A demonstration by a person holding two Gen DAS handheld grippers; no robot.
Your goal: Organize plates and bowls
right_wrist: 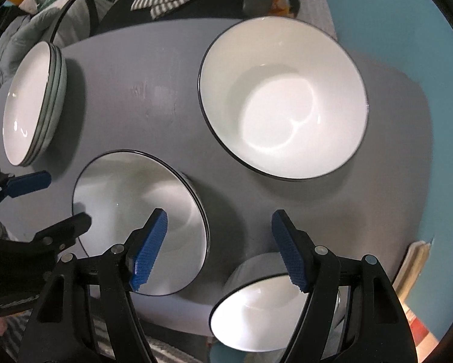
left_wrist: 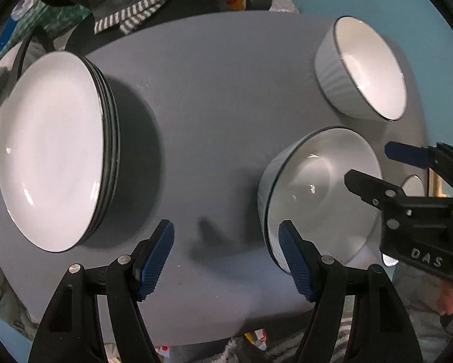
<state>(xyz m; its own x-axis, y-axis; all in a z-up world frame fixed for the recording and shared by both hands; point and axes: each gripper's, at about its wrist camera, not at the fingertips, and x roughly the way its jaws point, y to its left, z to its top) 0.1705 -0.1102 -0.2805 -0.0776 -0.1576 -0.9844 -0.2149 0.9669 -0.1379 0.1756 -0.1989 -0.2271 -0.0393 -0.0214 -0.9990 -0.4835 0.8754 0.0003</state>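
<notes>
The plates (left_wrist: 51,151) already sit in one stack at the left end of the grey table (left_wrist: 202,96). Three bowls are not yet stacked: one (right_wrist: 283,99) far from the plates, one (right_wrist: 141,220) nearer them, one (right_wrist: 256,314) at the table's near edge. The left gripper (left_wrist: 226,260) and right gripper (right_wrist: 220,251) both hang with jaws apart, holding nothing. Judging by this, nesting the bowls remains.

Grey table (left_wrist: 214,96), striped cloth (left_wrist: 135,15) beyond its far edge, blue floor (right_wrist: 407,30).
</notes>
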